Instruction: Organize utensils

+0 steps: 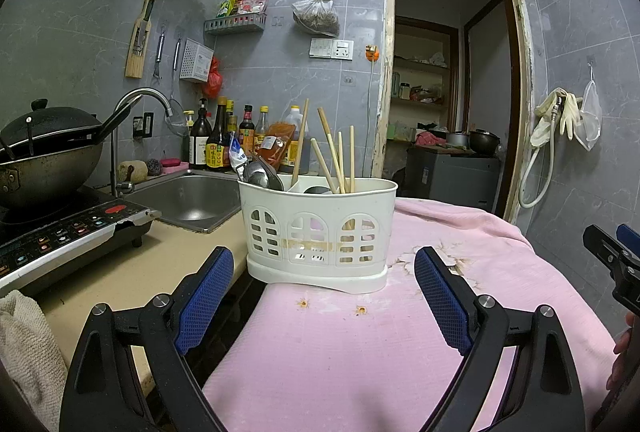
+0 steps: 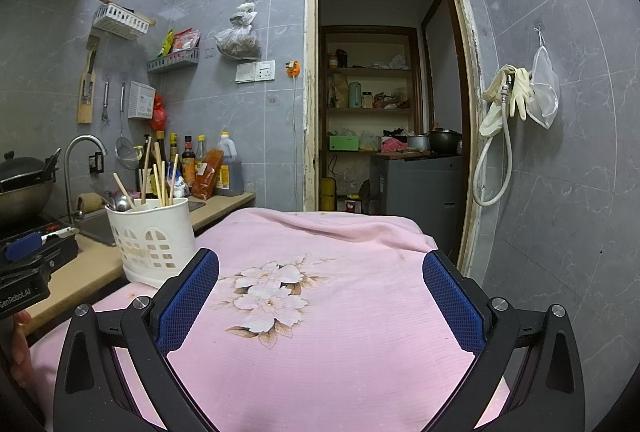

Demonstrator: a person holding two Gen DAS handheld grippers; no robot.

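Seemingly near done or not yet begun — chopsticks [image 1: 336, 160] and spoons [image 1: 260, 174] upright in white caddy [image 1: 320, 228], centre frame on pink cloth [image 1: 340, 352], left gripper [image 1: 324, 292] and right gripper [image 2: 320, 296] both spread wide, empty — no loose utensils visible.

A pink floral cloth [image 2: 320, 272] covers the surface, stained in places. The white utensil caddy [image 1: 320, 232] stands on its left edge. Beside it, the beige surface [image 1: 160, 264] carries an induction cooker [image 1: 68, 236] and a sunken steel sink [image 1: 188, 200]
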